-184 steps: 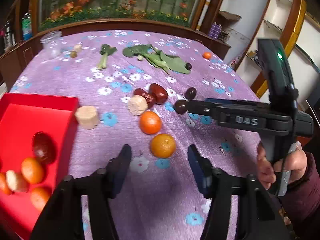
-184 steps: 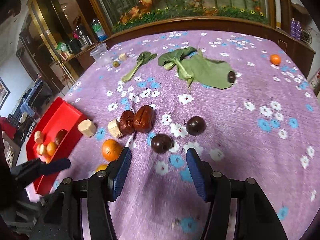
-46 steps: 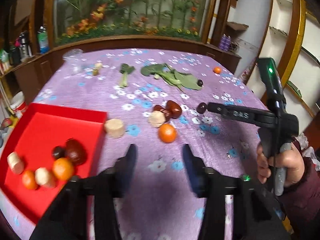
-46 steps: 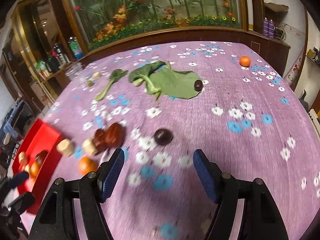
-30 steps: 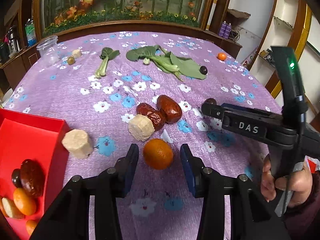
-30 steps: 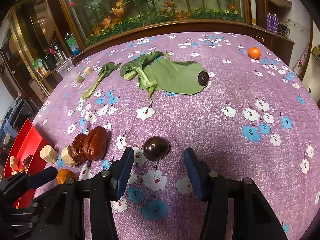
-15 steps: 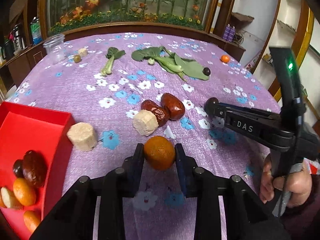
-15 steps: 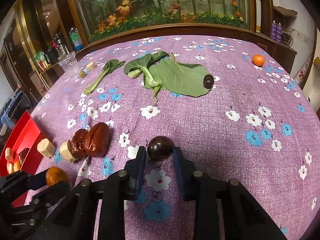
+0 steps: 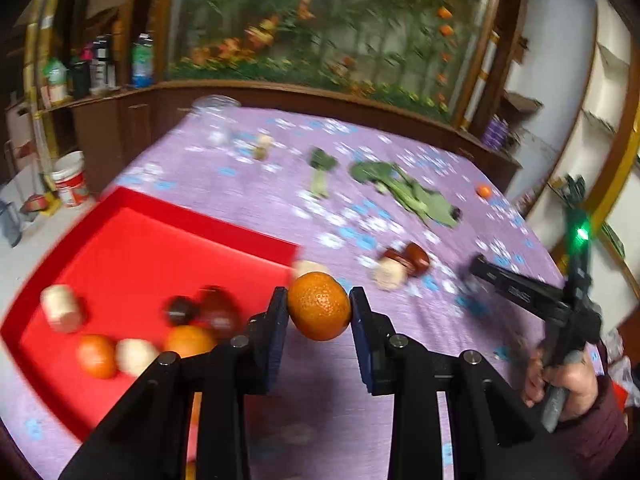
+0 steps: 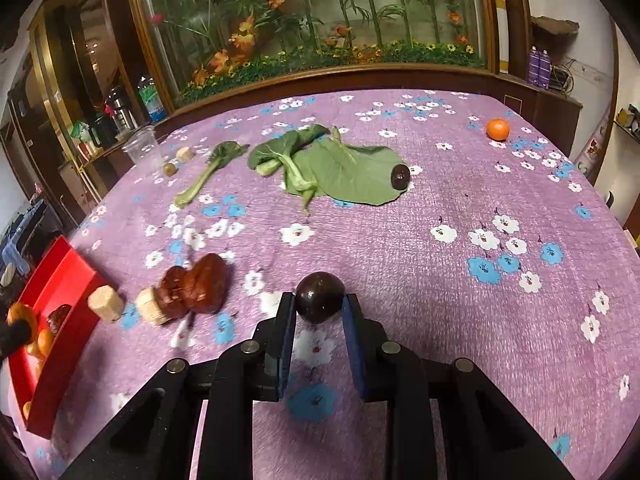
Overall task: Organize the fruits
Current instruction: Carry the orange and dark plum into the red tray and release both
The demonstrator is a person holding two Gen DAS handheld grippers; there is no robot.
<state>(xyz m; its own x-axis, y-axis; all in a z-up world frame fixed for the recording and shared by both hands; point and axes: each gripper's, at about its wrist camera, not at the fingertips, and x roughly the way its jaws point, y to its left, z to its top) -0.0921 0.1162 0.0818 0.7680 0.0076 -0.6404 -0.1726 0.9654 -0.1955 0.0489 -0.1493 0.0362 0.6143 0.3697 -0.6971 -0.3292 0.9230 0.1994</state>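
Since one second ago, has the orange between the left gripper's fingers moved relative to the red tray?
Yes. The orange, now clamped in the left gripper, has been carried toward the red tray; it appears off the tablecloth, at the tray's near corner.

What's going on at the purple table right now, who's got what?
A person is sorting fruit into a red tray with two handheld grippers. The left gripper is shut on an orange, lifted near the tray, which already holds several fruits. The right gripper is shut on a dark round fruit over the tablecloth. Two red dates, pale chunks, leafy greens and a far orange remain on the table.
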